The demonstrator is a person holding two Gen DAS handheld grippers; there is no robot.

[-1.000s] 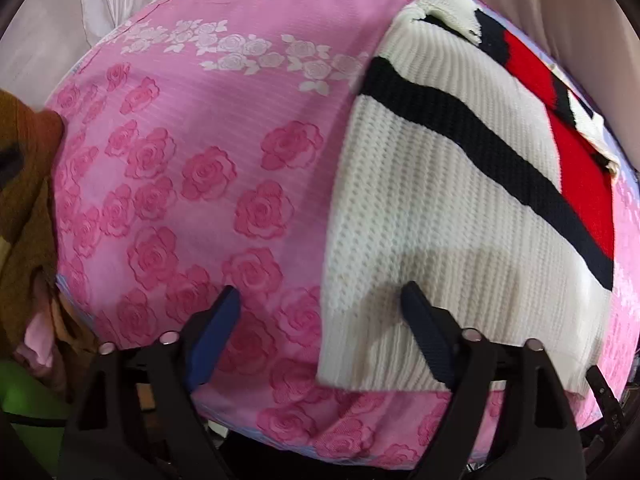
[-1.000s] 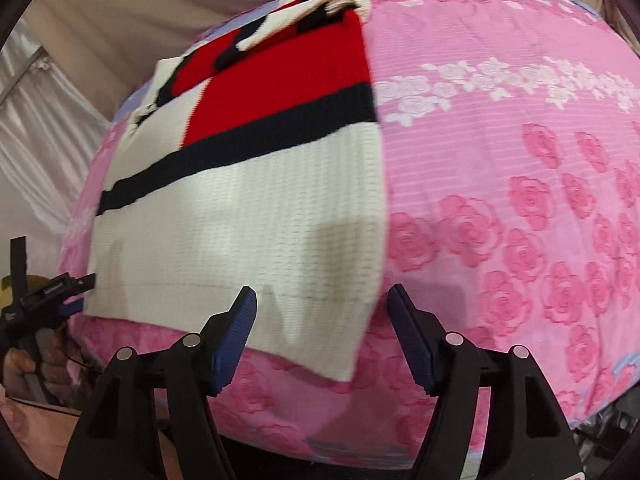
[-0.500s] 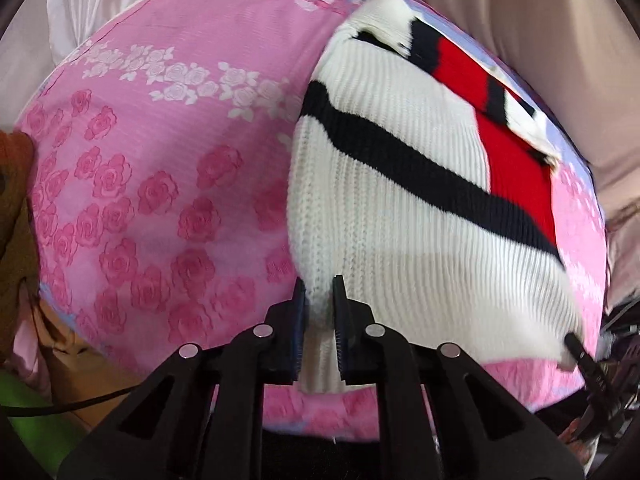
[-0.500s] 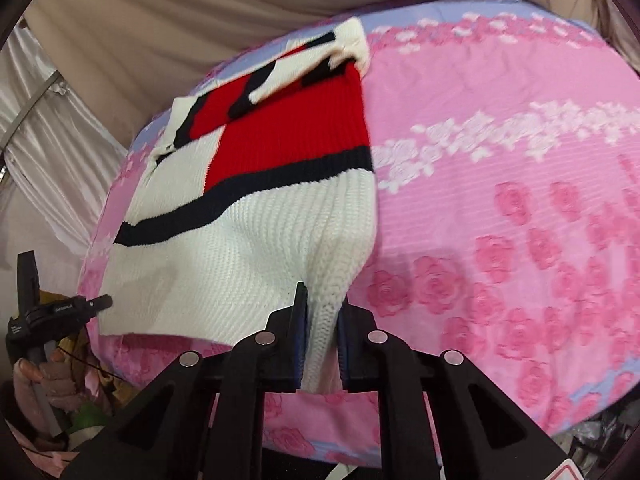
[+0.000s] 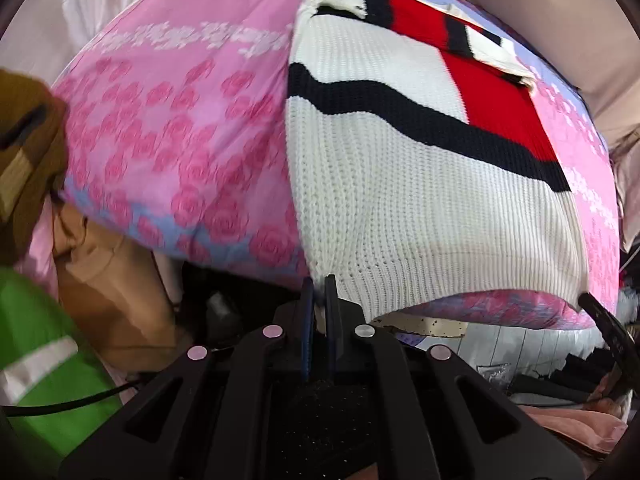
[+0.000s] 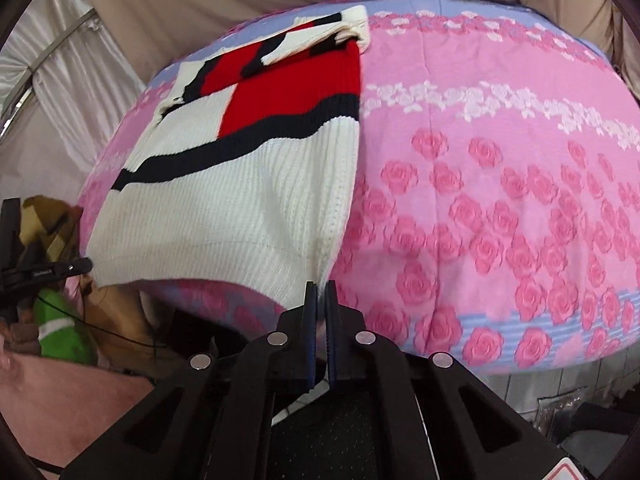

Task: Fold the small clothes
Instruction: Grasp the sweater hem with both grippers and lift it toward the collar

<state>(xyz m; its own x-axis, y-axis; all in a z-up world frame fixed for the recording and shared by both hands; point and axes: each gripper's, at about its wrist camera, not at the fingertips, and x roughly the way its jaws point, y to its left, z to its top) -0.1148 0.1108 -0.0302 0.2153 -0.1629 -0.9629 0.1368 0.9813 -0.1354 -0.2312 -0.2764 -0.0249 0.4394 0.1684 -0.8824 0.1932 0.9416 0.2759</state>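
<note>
A white ribbed knit sweater (image 5: 420,200) with red and navy blocks is being borne by a pink rose-printed bed (image 6: 500,200).

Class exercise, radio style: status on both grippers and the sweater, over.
Left gripper shut on sweater hem corner. Right gripper shut on the opposite corner. Hem lifted off pink floral bedspread. Nothing in the way.

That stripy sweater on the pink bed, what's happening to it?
A person is folding it with two hand-held grippers. The left gripper has pinched one bottom corner of the sweater, and the right gripper has pinched the other bottom corner. Both sets of jaws have just closed on the hem, which is lifted off the rose-patterned bedspread. The top of the sweater lies on the bed, so the fold is not made yet.
</note>
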